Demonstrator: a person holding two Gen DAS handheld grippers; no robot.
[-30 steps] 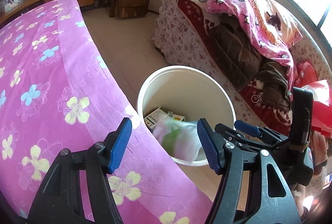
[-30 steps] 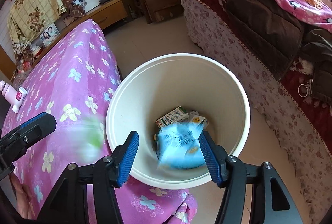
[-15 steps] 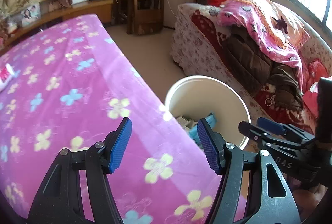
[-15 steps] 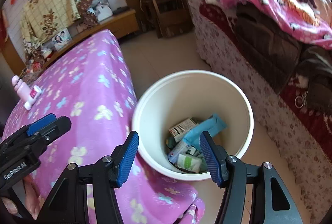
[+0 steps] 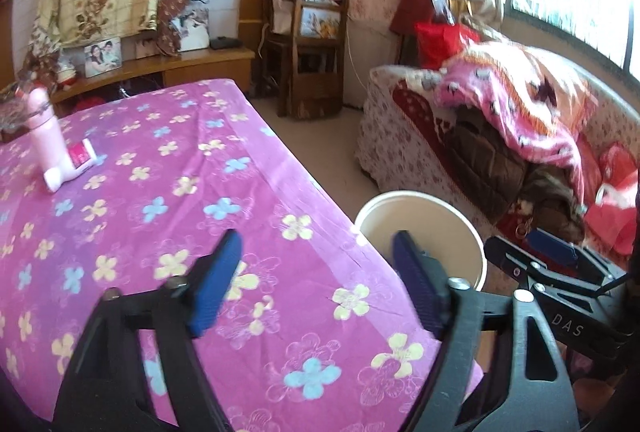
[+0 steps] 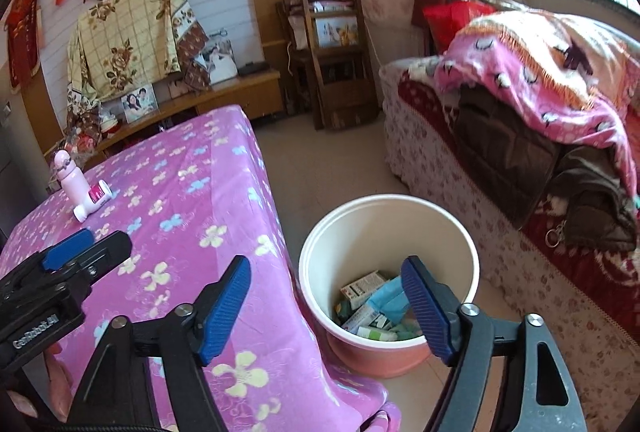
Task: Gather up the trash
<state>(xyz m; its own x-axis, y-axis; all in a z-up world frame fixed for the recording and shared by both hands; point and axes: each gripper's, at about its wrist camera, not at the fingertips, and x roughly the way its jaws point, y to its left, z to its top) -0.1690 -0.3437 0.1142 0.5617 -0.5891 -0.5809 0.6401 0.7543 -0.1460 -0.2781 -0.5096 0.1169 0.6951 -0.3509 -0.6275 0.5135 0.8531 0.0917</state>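
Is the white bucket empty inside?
No, the white bucket holds trash at the bottom: small boxes and a blue packet.

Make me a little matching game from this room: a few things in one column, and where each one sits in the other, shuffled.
Things:
1. pink bottle
2. blue packet
3. framed photo
4. pink blanket

Places:
A. on the wooden cabinet by the wall
B. standing on the flowered tablecloth
C. draped over the sofa
D. inside the white bin

Pairs: 1-B, 2-D, 3-A, 4-C
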